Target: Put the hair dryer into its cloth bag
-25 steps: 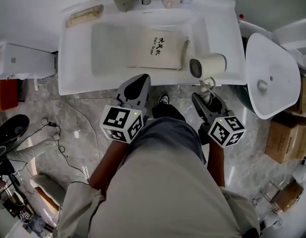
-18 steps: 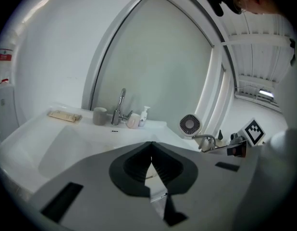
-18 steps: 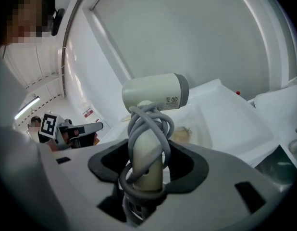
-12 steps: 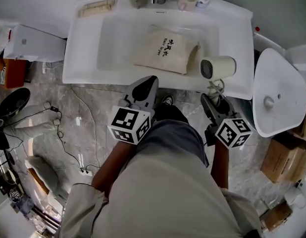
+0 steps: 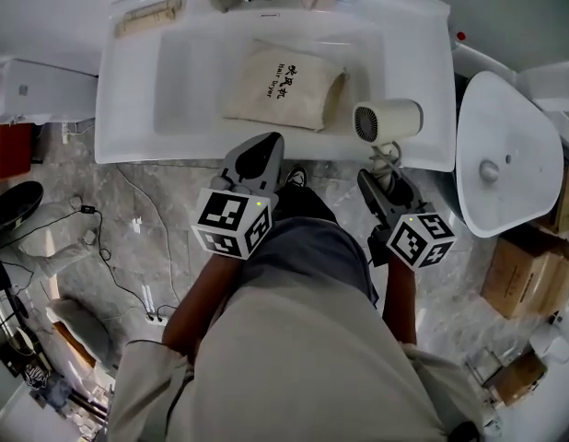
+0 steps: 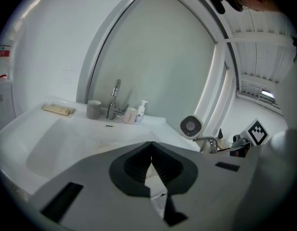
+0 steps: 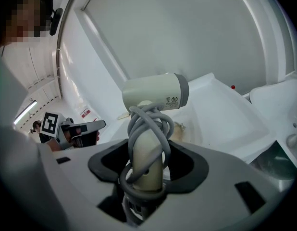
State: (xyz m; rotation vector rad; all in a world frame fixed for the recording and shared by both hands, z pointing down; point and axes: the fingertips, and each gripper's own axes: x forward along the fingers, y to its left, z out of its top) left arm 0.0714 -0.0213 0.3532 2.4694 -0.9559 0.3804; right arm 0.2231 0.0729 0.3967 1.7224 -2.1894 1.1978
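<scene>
Hair dryer [image 5: 386, 121]: cream body, held upright by its handle in the right gripper [image 5: 381, 180]. The jaws are clamped on the handle, and a grey cord [image 7: 148, 124] is wound in loops round the handle at and above the grip. The barrel sits level, directly ahead of the right gripper and over the front right rim of the sink [image 5: 128, 109]. Its round grille faces toward the left gripper's side.

Cloth bag [image 5: 283, 86]: beige, lying flat in the basin with its printed face up. It is ahead of the left gripper [image 5: 257, 155] and just left of the dryer barrel. Whether the two touch cannot be told.

Left gripper: jaws together, nothing between them. It is apart from the bag, on the near side of the sink's front edge.

Far rim of the sink, beyond both grippers: faucet [image 6: 114, 97] with a grey cup [image 6: 93, 109] to its left, and a pale cup [image 6: 130, 115] and a pump bottle [image 6: 141, 111] to its right. A flat tan packet [image 5: 151, 15] lies at the far left corner.

To the right of the right gripper: a large white rounded lid [image 5: 501, 155], with cardboard boxes [image 5: 519, 270] on the floor below it.
</scene>
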